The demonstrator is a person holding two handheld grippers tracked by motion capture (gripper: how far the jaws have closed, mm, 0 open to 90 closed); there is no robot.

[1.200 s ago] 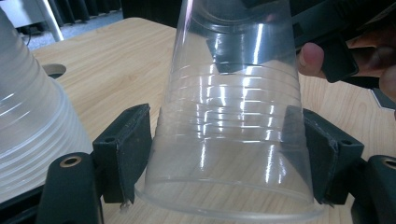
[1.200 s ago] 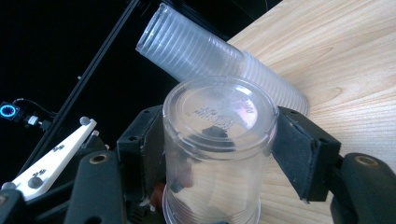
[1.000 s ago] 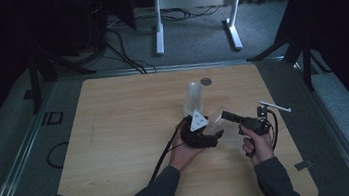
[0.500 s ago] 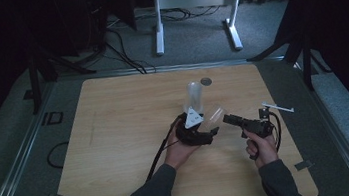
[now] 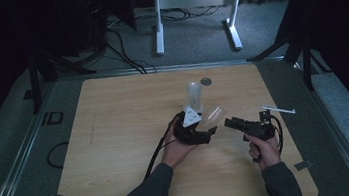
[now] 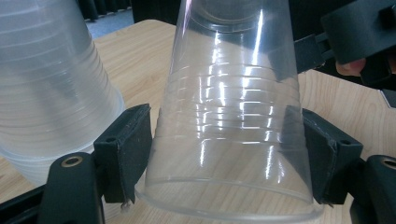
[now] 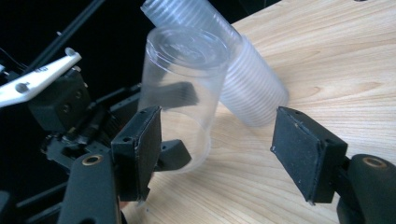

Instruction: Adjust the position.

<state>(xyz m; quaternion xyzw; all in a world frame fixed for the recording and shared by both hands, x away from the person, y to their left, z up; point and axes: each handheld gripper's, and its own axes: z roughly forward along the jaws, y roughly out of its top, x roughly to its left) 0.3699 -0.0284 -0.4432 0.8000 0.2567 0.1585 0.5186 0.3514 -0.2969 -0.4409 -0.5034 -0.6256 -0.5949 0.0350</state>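
A tall stack of clear plastic cups [image 5: 195, 94] stands mid-table, and it appears large at the left of the left gripper view [image 6: 51, 93]. My left gripper [image 5: 205, 124] is shut on a single clear cup [image 5: 213, 115], which it holds tilted to the right of the stack. Both pads [image 6: 126, 154] press the cup's wall [image 6: 233, 130] near its wide rim. My right gripper [image 5: 227, 122] is open just right of that cup and points at it. In the right gripper view the cup [image 7: 180, 93] sits ahead of the left pad [image 7: 137, 149], with the stack [image 7: 243, 79] behind it.
A small grey disc [image 5: 205, 81] lies on the wooden table [image 5: 116, 135] beyond the stack. A thin white strip [image 5: 279, 111] lies near the right edge. A white metal stand [image 5: 190, 0] and cables are on the floor behind.
The left gripper has pulled a single cup off the stack and tilted it to the right. The right gripper has drawn back a little toward the right.
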